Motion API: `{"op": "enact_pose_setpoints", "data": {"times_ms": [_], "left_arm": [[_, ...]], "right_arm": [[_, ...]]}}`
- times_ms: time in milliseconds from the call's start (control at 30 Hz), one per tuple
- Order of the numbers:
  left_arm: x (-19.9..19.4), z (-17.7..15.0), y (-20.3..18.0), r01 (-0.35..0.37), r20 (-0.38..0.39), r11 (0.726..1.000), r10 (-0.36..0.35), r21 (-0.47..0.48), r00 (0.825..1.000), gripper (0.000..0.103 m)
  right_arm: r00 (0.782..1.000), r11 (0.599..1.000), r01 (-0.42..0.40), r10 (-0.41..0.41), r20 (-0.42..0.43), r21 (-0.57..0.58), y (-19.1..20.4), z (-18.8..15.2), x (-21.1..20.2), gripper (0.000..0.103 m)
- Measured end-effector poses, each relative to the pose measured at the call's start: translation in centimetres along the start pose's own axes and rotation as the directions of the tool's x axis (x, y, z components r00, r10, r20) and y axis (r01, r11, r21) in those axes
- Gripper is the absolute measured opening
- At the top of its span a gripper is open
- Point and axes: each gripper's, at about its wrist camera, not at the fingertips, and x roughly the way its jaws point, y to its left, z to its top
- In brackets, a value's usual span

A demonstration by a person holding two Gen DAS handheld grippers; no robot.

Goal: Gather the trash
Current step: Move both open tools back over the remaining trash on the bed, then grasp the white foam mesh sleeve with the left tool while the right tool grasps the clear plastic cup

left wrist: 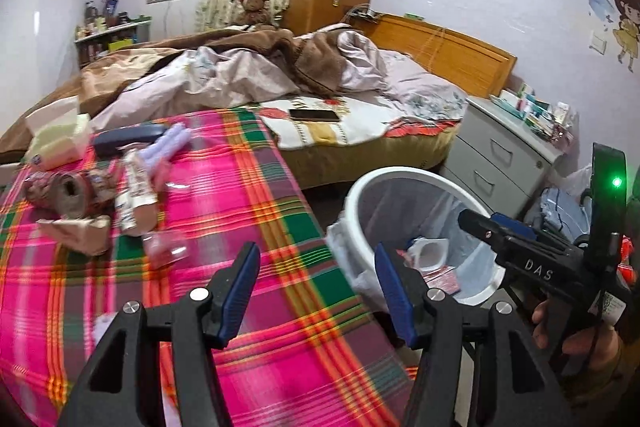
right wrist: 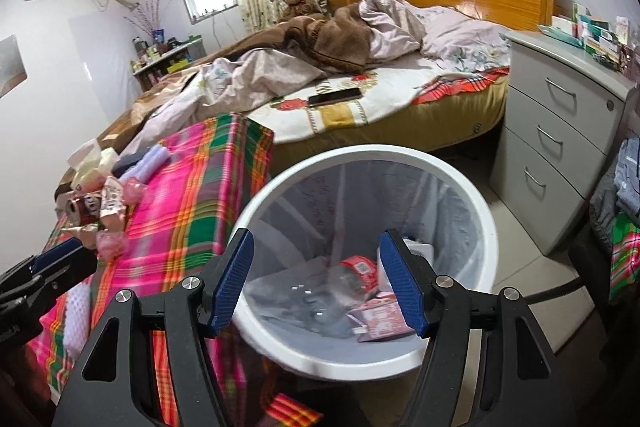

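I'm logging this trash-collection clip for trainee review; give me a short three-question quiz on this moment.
1. True or false: the right gripper is shut on a piece of trash.
2. Which lies on the white bedsheet? A) dark phone B) crushed can C) tissue box
3. Fill in: the right gripper hangs above the white ____.

Key:
1. False; both it and the left gripper are open and empty.
2. A; can and tissue box sit on the plaid cloth.
3. Trash bin, already holding wrappers.
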Motion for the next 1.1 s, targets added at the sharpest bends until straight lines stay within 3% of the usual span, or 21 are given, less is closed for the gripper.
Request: {"op": "enact_pose_setpoints", "data": {"times_ms": [633,900,1100], "left_arm": [[-4.6,-4.7,6.9,-0.173,0.005,0.98,0.174,-0.095,0.985,0.065],[-4.6,-7.4,9.8,-0.206,-0.054,0.964,0.2,-0.169,0.978,0.067],[-3.4,-9.0,11.3,-0.199,-0.112,0.953,0.177,-0.227,0.978,0.067]], "right_arm": [[0.991,0.985,-0.137,0.136,-0.014,-0.109,7.4,-1.4,0.4,0.067],[0.981,0.968,-0.191,0.185,-0.055,-0.165,10.5,-1.8,1.5,0.067],[0.971,0.955,-0.231,0.214,-0.109,-0.187,12.3,-2.0,3.4,0.067]]}}
